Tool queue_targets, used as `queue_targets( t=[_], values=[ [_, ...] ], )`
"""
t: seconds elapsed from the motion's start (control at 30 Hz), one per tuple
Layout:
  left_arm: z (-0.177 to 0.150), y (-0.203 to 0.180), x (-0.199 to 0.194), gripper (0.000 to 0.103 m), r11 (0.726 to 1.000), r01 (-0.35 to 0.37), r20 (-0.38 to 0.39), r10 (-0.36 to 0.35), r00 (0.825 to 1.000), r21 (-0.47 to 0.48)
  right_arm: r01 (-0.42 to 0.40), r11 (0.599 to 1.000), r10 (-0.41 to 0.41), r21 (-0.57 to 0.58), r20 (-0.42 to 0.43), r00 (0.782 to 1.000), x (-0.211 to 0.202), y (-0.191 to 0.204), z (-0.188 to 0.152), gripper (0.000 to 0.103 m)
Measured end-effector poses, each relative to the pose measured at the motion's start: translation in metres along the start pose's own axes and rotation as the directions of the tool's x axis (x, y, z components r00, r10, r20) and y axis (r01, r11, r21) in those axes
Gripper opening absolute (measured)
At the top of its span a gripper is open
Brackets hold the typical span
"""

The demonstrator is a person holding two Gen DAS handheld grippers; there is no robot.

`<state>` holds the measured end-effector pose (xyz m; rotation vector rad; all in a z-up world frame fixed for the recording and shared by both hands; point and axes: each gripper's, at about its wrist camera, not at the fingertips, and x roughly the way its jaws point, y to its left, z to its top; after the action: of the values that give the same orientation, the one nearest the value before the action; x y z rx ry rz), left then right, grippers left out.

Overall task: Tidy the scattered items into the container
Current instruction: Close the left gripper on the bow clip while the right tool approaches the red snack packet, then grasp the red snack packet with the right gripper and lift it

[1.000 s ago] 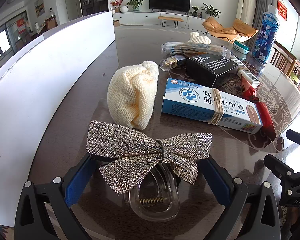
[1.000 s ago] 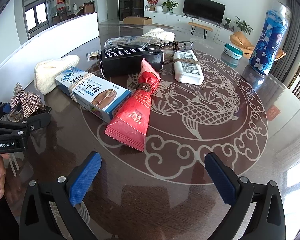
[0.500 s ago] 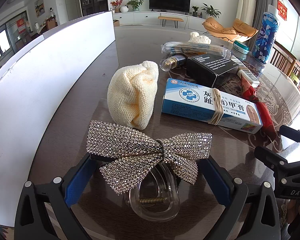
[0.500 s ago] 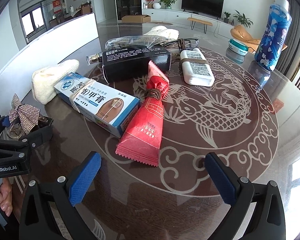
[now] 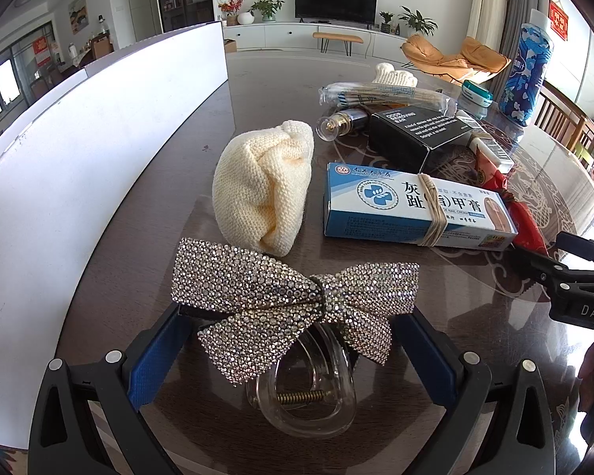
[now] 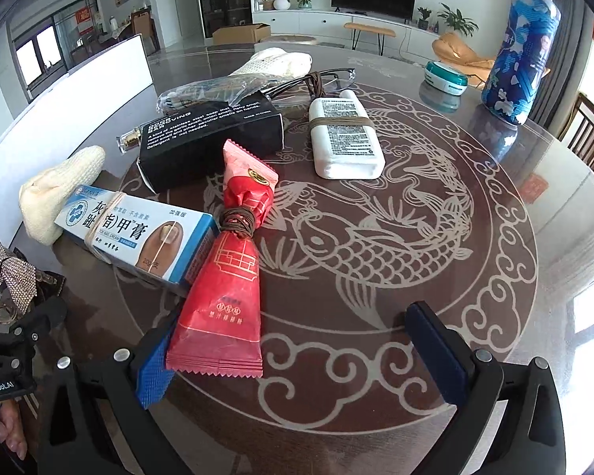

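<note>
The left gripper (image 5: 293, 340) clamps the bow clip (image 5: 293, 304) by its edges; it could twist free. The right gripper (image 6: 297, 340), wide open and empty, may shove the red packet (image 6: 225, 293) askew near the table's (image 6: 495, 356) front edge.

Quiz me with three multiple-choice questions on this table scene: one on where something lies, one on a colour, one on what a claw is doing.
1. Where does the cream knitted item lie?
A. Left of the blue-and-white box
B. On top of the black box
C. Inside the white container

2. What colour is the snack packet tied with a cord?
A. Green
B. Red
C. Yellow

3. What is the left claw doing?
A. Hanging open over bare table
B. Gripping the black box
C. Closed around the rhinestone bow hair clip

Answers: 1 A, it sits beside the box's left end in the left wrist view. 2 B, its wrapper is plainly red. 3 C, the blue pads meet the clip on both sides.
</note>
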<state>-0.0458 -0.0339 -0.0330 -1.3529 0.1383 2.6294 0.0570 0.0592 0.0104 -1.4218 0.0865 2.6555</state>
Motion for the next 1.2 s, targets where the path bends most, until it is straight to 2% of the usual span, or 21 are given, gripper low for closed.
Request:
queue_targets(
  t=[0.2, 0.37, 0.5, 0.9, 1.0, 1.07, 1.1, 1.17, 1.2],
  values=[
    [0.000, 0.000, 0.000, 0.103, 1.000, 0.002, 0.000, -0.002, 1.000, 0.000, 0.022, 0.999, -0.022, 0.031, 0.003, 1.000, 0.011, 0.009, 0.018, 0.103],
    [0.000, 0.000, 0.000, 0.103, 1.000, 0.001, 0.000, -0.001, 1.000, 0.000, -0.056, 0.994, 0.058, -0.090, 0.013, 0.998, 0.021, 0.039, 0.032, 0.103],
    [0.000, 0.000, 0.000, 0.103, 1.000, 0.001, 0.000, -0.001, 1.000, 0.000, -0.083, 0.989, 0.086, -0.120, 0.019, 0.996, 0.022, 0.037, 0.032, 0.103],
    [0.000, 0.000, 0.000, 0.103, 1.000, 0.000, 0.001, 0.000, 1.000, 0.001, -0.099, 0.985, 0.102, -0.144, 0.014, 0.995, 0.023, 0.038, 0.035, 0.102],
    [0.000, 0.000, 0.000, 0.103, 1.000, 0.000, 0.000, 0.000, 1.000, 0.001, -0.115, 0.979, 0.124, -0.169, 0.046, 0.991, 0.016, 0.042, 0.030, 0.084],
    [0.000, 0.000, 0.000, 0.103, 1.000, 0.000, 0.000, 0.000, 1.000, 0.000, -0.125, 0.974, 0.139, -0.187, 0.062, 0.988, 0.012, 0.046, 0.027, 0.067],
    [0.000, 0.000, 0.000, 0.103, 1.000, -0.002, -0.001, 0.002, 1.000, -0.001, -0.129, 0.973, 0.144, -0.192, 0.066, 0.987, 0.010, 0.048, 0.026, 0.063],
    [0.000, -0.001, -0.001, 0.103, 1.000, -0.010, -0.002, 0.010, 1.000, -0.008, -0.133, 0.972, 0.150, -0.192, 0.073, 0.986, 0.008, 0.050, 0.024, 0.044],
    [0.000, -0.001, -0.001, 0.103, 1.000, -0.012, -0.005, 0.012, 1.000, -0.009, -0.135, 0.973, 0.152, -0.188, 0.077, 0.985, 0.006, 0.049, 0.023, 0.039]
  ],
)
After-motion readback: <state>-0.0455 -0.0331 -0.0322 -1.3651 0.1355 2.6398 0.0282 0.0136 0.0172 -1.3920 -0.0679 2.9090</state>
